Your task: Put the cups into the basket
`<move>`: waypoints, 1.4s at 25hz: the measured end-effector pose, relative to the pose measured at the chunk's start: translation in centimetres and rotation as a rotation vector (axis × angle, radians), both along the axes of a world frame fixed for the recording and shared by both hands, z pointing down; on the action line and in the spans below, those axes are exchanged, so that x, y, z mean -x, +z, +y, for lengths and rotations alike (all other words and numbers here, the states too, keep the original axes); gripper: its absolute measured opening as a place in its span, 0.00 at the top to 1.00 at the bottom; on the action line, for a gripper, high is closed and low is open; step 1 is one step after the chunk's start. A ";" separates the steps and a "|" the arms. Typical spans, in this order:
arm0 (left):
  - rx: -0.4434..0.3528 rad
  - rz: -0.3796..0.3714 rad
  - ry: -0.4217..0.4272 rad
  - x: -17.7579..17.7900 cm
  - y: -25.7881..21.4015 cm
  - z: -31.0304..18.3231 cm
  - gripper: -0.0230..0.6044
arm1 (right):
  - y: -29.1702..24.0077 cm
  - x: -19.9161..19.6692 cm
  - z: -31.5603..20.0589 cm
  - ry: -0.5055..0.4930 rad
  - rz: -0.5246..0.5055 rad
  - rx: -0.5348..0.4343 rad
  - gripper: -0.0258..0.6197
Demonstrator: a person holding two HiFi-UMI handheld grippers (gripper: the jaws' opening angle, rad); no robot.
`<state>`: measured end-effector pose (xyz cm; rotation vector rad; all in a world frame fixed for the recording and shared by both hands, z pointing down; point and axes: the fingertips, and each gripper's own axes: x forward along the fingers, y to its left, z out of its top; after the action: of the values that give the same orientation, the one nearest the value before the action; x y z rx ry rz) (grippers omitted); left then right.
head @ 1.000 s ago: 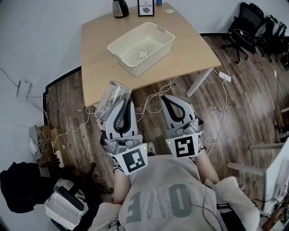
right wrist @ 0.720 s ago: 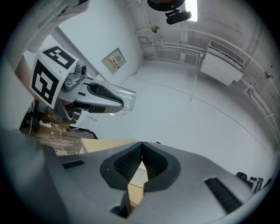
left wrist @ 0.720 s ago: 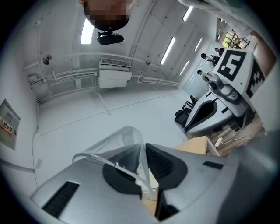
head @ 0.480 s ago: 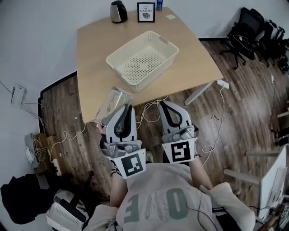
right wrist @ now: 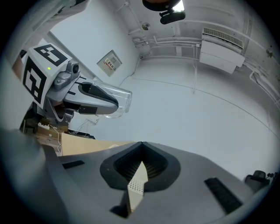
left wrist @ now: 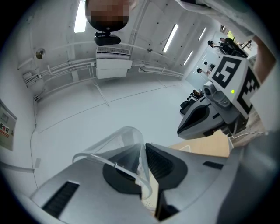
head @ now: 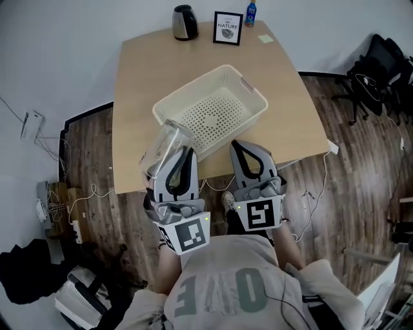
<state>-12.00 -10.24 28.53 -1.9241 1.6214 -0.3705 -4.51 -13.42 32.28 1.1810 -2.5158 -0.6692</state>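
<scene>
A clear plastic cup (head: 166,143), smooth-walled and tapering toward its base, is hanging in the air, pinched by its wall in the left gripper (head: 181,156). In the left gripper view one ribbed black pad is sitting inside the cup's (left wrist: 117,148) round rim and the other is pressing from outside, so the left gripper (left wrist: 144,152) is clamping the thin wall. The cup's base is pointing off toward 11 o'clock in the head view.

At 1 o'clock from the cup, the basket (head: 188,88) is lying on the bench (head: 143,67): cream plastic, rectangular, with a perforated floor and slotted handles. It is sitting skewed on the pale wooden top, and the cup is overlapping its near left corner (how high above, I cannot tell).

The right gripper (head: 241,147) is reaching forward alongside, at 3 o'clock from the left one, roughly level. Its jaws are resting together on nothing, and only a sliver of basket is showing through the right gripper (right wrist: 141,158).

At 12 o'clock, along the bench's far edge, a dark kettle (head: 185,22), a framed print (head: 227,28) and a blue bottle (head: 250,13) are standing.
</scene>
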 end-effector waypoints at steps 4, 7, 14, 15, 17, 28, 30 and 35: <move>0.020 -0.012 -0.039 -0.8 0.1 -3.8 0.90 | -0.3 -0.6 -4.3 -0.038 0.012 0.000 0.96; 0.028 -0.020 -0.066 -1.4 0.4 -6.4 0.90 | -0.2 -0.9 -6.9 -0.067 0.012 -0.002 0.96; 0.043 -0.015 -0.097 -2.7 0.4 -11.3 0.90 | 0.1 -2.6 -11.8 -0.106 -0.021 0.010 0.96; 0.049 -0.009 -0.097 -2.9 0.6 -11.8 0.90 | 0.3 -2.7 -12.5 -0.105 -0.021 0.013 0.96; 0.063 -0.012 -0.099 -3.0 1.1 -12.5 0.90 | 0.6 -2.7 -13.5 -0.103 -0.011 0.015 0.96; 0.027 -0.014 -0.063 -1.3 -0.4 -17.1 0.90 | -1.0 -0.8 -16.8 -0.093 0.002 -0.032 0.96; 0.026 -0.023 -0.054 -1.2 -0.6 -17.6 0.90 | -1.6 -0.5 -17.3 -0.092 -0.002 -0.050 0.96; 0.047 -0.025 -0.050 -0.4 0.2 -18.3 0.90 | -1.2 0.5 -17.8 -0.098 0.013 -0.048 0.96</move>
<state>-11.57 -28.57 28.76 -1.9085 1.6613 -0.4552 -5.01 -31.18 31.05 1.0709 -2.5740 -0.7628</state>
